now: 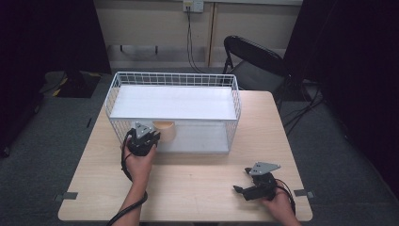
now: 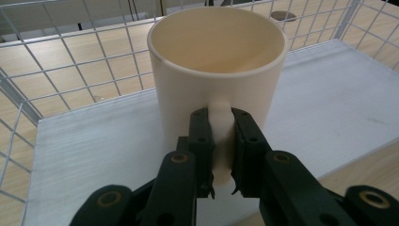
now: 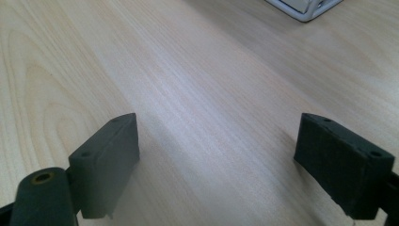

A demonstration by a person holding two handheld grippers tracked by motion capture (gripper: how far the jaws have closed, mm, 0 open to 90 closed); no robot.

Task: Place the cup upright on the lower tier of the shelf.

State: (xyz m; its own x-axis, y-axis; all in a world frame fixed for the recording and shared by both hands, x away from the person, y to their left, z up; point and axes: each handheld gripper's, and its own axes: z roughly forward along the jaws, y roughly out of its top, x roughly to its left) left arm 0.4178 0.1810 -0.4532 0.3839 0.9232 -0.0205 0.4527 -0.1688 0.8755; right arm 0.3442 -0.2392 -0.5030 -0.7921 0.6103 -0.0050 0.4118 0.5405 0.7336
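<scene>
A cream mug stands upright on the white lower shelf of a white wire rack, near its front left corner; from the high view the mug shows just behind the front wire. My left gripper is shut on the mug's handle, its black pads pressing both sides; in the high view that gripper sits at the rack's front opening. My right gripper is open with only bare wood between its pads; it rests low near the table's front right corner.
The light wooden table carries the rack across its far half. The rack's wire walls close in behind and left of the mug. A black folding chair stands beyond the far right corner. Cables trail from both grippers.
</scene>
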